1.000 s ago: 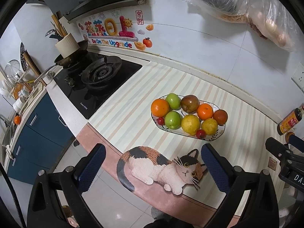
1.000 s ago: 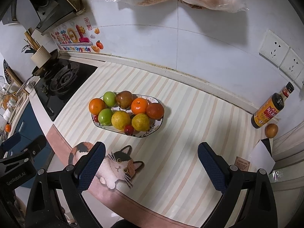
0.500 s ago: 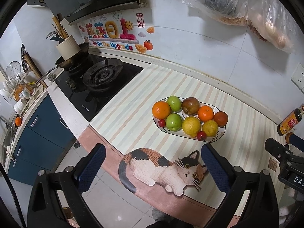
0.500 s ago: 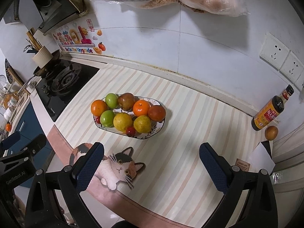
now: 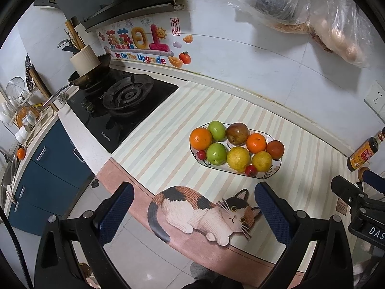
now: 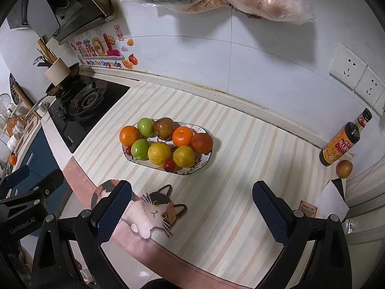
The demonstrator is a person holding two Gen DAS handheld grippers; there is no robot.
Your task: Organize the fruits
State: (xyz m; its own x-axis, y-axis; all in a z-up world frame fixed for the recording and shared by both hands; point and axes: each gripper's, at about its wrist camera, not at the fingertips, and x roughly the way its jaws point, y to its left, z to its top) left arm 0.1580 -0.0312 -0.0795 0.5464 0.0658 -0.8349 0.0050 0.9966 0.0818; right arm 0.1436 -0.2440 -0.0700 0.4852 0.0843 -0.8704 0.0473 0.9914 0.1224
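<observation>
Both the left tongs (image 5: 192,209) and right tongs (image 6: 191,207) are spread wide, holding nothing, above the striped counter (image 6: 240,168) near the oval white plate (image 6: 204,162) of fruits.

- We see our right gripper (image 6: 191,207) spread wide, holding nothing, above the striped mat (image 6: 240,192).
- A plate (image 6: 204,162) heaped with fruit (image 6: 158,153) sits ahead.
- A bottle (image 6: 343,142) stands far right, a brown fruit (image 6: 344,168) just beside it.
- Our left gripper (image 6: 31,187) shows at the left edge.
</observation>
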